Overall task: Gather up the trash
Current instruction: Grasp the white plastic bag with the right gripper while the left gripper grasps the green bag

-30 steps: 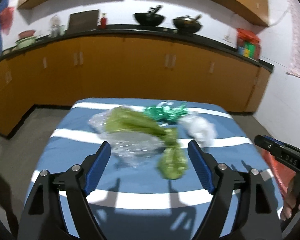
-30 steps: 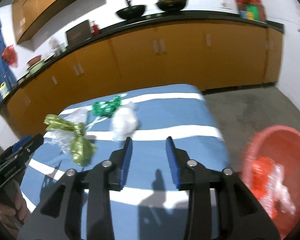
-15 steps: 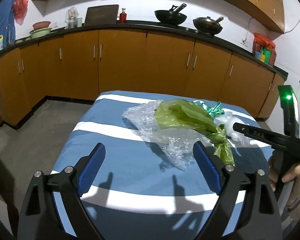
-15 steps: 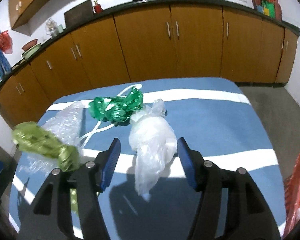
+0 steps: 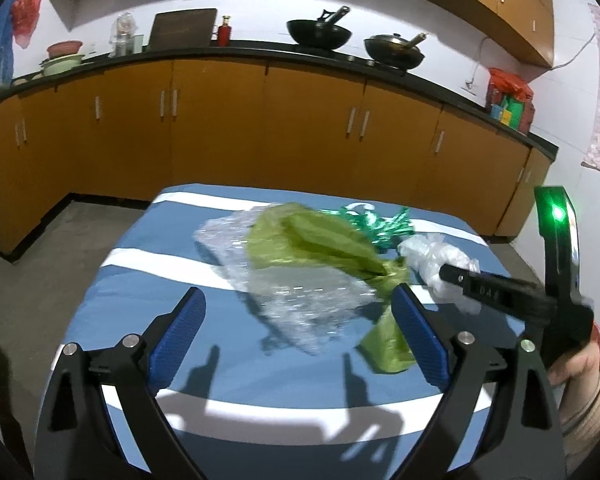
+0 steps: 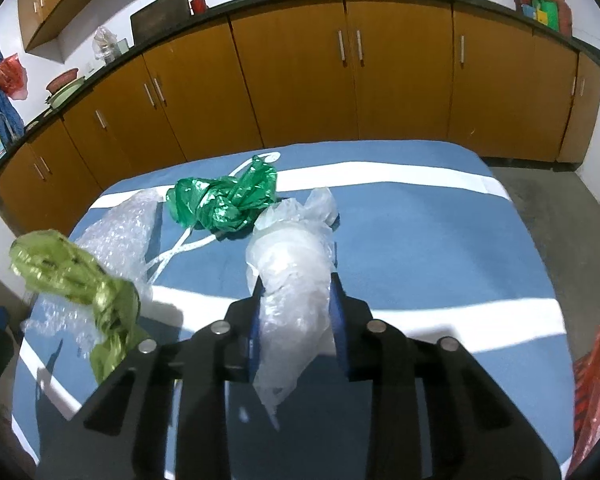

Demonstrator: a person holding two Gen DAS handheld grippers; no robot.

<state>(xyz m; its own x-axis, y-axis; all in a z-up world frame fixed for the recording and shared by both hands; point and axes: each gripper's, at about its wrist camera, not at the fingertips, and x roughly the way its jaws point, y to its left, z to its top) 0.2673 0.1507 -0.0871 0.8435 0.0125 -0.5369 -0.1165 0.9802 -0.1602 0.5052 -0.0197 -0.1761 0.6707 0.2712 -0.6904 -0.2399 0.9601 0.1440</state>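
Trash lies on a blue, white-striped table (image 5: 148,280). A white crumpled plastic bag (image 6: 292,280) sits between the fingers of my right gripper (image 6: 296,296), which is shut on it. The bag (image 5: 436,260) and the right gripper's body also show in the left wrist view. My left gripper (image 5: 296,328) is open and empty, just short of a sheet of clear bubble wrap (image 5: 300,292) with a yellow-green bag (image 5: 320,240) on it. A dark green bag (image 6: 224,200) lies further back.
An orange-red basket (image 6: 596,360) stands off the table's right side. Wooden cabinets (image 5: 220,128) with a black counter run behind the table. Grey floor lies to the left. The table (image 6: 420,232) is bare on its right half.
My right gripper moved forward onto the white bag and shut on it. My left gripper shifted a little closer to the bubble wrap and stays open.
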